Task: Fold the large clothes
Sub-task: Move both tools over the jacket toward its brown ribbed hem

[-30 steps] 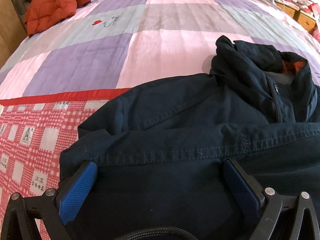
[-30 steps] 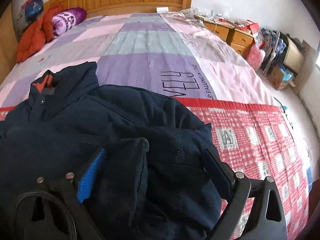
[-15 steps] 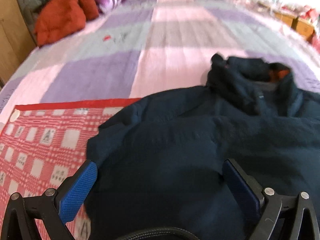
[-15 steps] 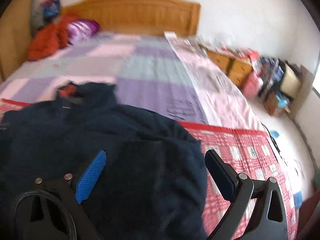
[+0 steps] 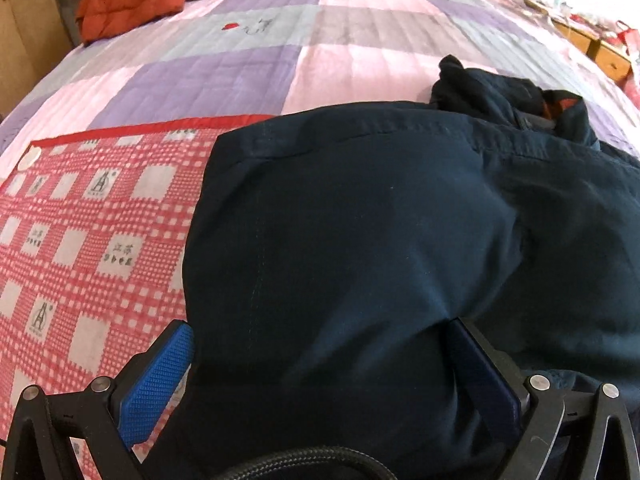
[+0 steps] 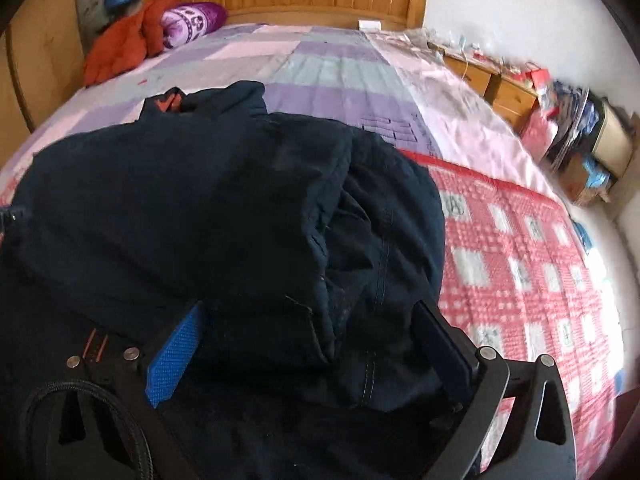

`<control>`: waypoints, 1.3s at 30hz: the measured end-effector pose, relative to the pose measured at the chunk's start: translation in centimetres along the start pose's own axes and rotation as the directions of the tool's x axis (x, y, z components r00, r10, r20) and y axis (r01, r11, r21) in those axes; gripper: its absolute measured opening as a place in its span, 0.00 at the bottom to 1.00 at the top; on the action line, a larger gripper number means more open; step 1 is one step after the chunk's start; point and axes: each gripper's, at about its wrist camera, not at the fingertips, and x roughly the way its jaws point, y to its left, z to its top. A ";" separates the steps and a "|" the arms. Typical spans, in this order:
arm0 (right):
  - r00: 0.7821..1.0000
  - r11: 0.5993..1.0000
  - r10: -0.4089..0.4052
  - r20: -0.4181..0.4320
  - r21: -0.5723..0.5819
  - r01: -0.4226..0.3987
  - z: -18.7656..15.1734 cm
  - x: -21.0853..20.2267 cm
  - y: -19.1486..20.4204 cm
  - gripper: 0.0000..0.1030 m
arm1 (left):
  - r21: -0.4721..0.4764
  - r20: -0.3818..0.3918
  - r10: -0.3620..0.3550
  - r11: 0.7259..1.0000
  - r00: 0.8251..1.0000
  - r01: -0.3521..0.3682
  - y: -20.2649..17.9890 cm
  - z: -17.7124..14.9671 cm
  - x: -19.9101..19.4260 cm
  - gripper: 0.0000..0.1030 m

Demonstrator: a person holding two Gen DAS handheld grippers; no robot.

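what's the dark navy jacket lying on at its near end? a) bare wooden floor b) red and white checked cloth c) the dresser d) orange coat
b: the navy jacket has its near part on the red and white checked cloth, which shows beside it in both wrist views.

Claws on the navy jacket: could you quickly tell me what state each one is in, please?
Left claw: open, fingers spread wide over the navy jacket, gripping nothing.
Right claw: open, likewise over bunched jacket folds.
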 end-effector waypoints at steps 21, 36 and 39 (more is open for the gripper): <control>0.968 0.964 -0.243 -0.068 0.094 0.248 -15.5 -15.4 -8.0 0.99 | -0.144 -0.085 0.129 0.980 0.988 -0.140 7.0 -15.0 -9.8 1.00; 0.952 0.951 -0.204 -0.230 0.183 0.248 -29.4 -20.6 -9.2 0.98 | -0.026 -0.179 0.117 0.992 0.977 -0.123 2.7 -27.1 -14.4 1.00; 0.939 0.944 -0.258 -0.228 0.145 0.295 -30.5 -23.1 -10.2 0.97 | -0.050 -0.217 0.157 0.984 0.963 -0.171 4.9 -28.6 -15.7 1.00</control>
